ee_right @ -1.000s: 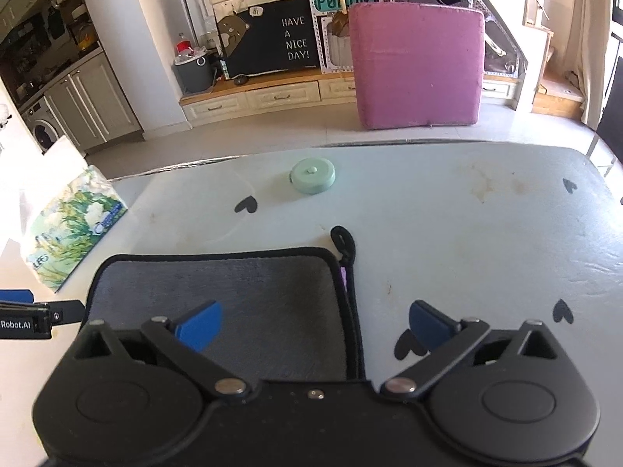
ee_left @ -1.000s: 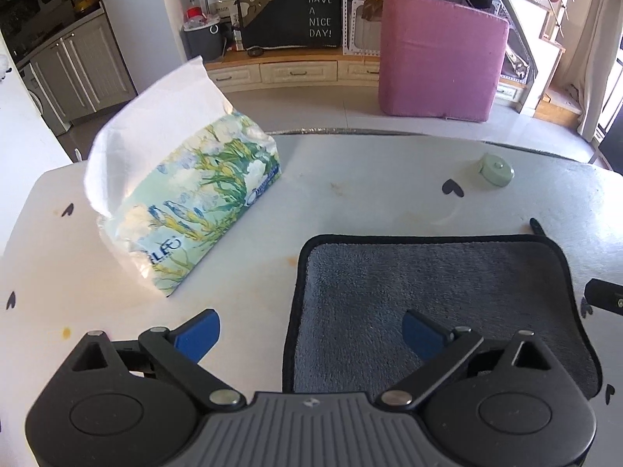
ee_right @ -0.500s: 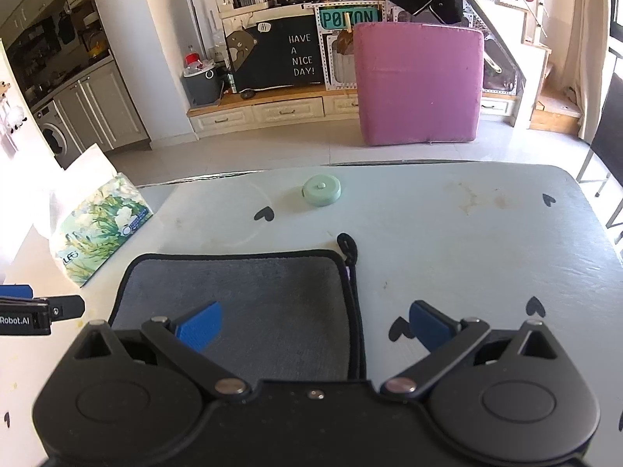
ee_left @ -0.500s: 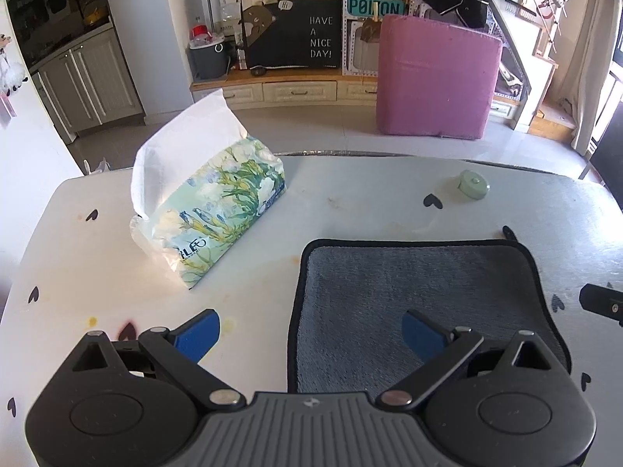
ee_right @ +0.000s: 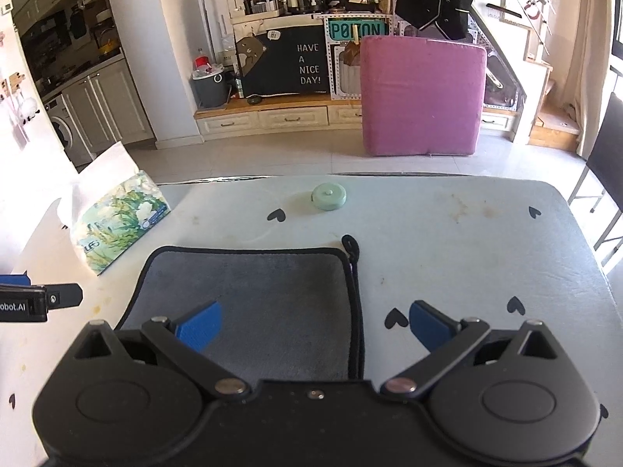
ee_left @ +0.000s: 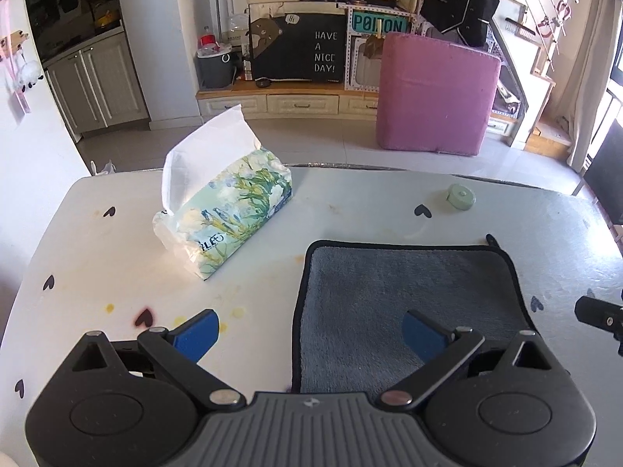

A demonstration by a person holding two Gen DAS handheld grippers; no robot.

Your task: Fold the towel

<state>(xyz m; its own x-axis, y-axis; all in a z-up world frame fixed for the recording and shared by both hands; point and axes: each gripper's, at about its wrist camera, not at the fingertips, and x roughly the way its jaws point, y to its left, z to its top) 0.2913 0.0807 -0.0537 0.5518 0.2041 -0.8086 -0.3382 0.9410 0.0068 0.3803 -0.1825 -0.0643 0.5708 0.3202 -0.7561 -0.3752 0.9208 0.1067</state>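
A grey towel [ee_left: 405,292] with a black edge lies flat on the white table; it also shows in the right wrist view [ee_right: 257,295]. Its black hanging loop [ee_right: 350,245] sticks out at the far right corner. My left gripper [ee_left: 309,334] is open and empty, above the towel's near left edge. My right gripper [ee_right: 313,325] is open and empty, above the towel's near right edge.
A flowered tissue pack [ee_left: 229,214] stands at the far left of the table [ee_left: 117,272]. A small round green tape measure [ee_right: 329,196] lies beyond the towel. A pink cushion [ee_right: 422,95] stands on the floor behind the table.
Both grippers have risen and drawn back from the towel, so more of the table shows. Both stay open and the towel has not moved.
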